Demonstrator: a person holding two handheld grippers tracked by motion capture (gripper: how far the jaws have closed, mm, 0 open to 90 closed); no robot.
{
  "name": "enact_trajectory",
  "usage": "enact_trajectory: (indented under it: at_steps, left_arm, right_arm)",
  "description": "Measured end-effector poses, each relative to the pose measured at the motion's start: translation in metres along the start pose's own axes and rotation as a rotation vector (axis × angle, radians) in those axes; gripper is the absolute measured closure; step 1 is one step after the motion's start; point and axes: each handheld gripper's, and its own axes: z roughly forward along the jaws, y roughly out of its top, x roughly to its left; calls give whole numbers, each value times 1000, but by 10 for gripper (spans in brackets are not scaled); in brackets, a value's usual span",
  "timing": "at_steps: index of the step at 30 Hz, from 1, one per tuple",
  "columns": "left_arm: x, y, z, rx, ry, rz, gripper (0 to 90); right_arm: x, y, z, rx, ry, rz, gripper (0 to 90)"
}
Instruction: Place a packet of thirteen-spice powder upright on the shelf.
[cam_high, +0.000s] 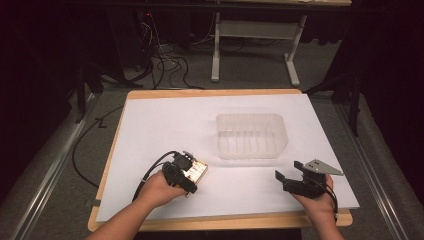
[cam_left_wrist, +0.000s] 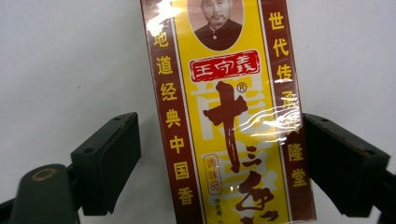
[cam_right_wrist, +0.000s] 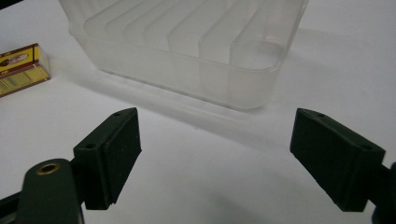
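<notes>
White paper covers the wooden tabletop (cam_high: 210, 95); I see dark floor and cables beyond. My left hand-held gripper (cam_left_wrist: 219, 163) is spread wide around the yellow-and-maroon seasoning box (cam_left_wrist: 229, 116), one jaw at its edge, the other apart. My right hand-held gripper (cam_right_wrist: 215, 158) gapes empty, near the translucent ribbed plastic bin (cam_right_wrist: 187, 42).

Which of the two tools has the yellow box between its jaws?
The left tool: the yellow and brown box lies between its open jaws. The right tool is also open, with bare white table between its jaws.
</notes>
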Motion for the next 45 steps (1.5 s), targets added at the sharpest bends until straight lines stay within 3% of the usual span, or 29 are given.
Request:
enact_trajectory:
  at_steps: [3, 14, 19, 24, 30, 32, 38, 45]
  left_arm:
    - [-1, 2, 1, 33, -8, 10, 198]
    - [-5, 8, 1, 50, 0, 18, 273]
    - [-6, 7, -1, 49, 16, 26, 302]
    - [-5, 6, -4, 12, 20, 29, 310]
    - [-4, 3, -9, -39, 15, 21, 312]
    - [-3, 1, -11, -64, -3, 13, 313]
    - [-1, -6, -13, -105, -14, 20, 313]
    - [-2, -11, -20, -185, -23, 24, 315]
  right_arm:
    - [0, 0, 0, 5, 0, -1, 168]
    - [1, 0, 2, 12, 2, -3, 172]
    - [0, 1, -1, -1, 9, 1, 213]
    - [2, 1, -2, -13, 8, -22, 245]
    - [1, 1, -4, -20, 6, -17, 245]
    - [1, 1, -4, -22, 5, -20, 247]
    - [1, 0, -3, -23, 2, -22, 249]
    - [0, 0, -3, -18, 5, -16, 244]
